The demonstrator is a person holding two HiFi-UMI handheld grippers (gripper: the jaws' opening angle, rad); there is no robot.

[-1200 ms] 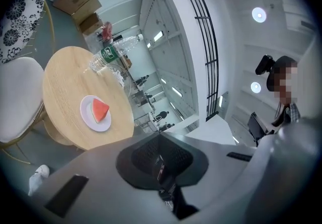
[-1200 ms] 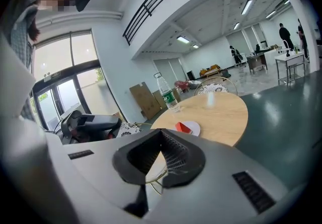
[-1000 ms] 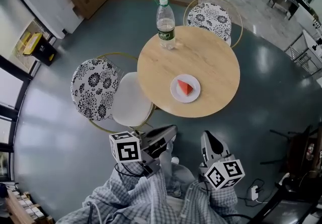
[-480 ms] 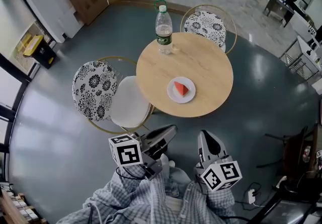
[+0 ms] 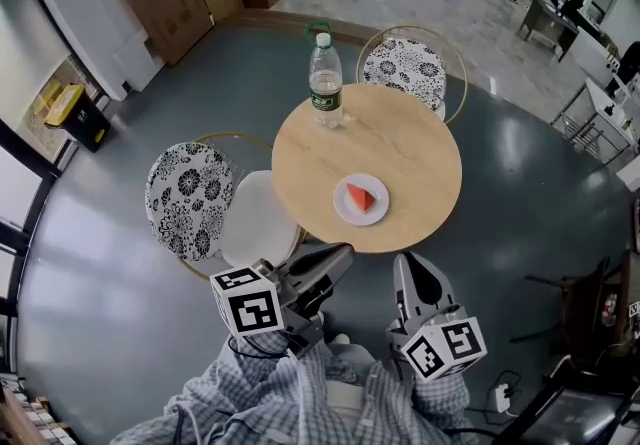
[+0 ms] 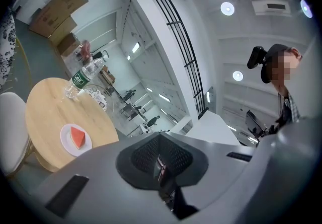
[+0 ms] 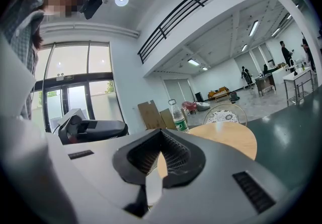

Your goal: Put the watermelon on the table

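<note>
Round table [image 5: 400, 133], watermelon wedge [image 5: 361, 198] tip pointing right

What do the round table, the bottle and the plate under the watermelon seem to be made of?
Table: pale wood or wood-look laminate, matte, faint grain.
Bottle: clear plastic, see-through, green label.
Plate: white and smooth, ceramic or plastic; cannot tell which.

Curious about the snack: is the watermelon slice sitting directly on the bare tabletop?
No, the watermelon slice lies on a white plate on the round table.
</note>
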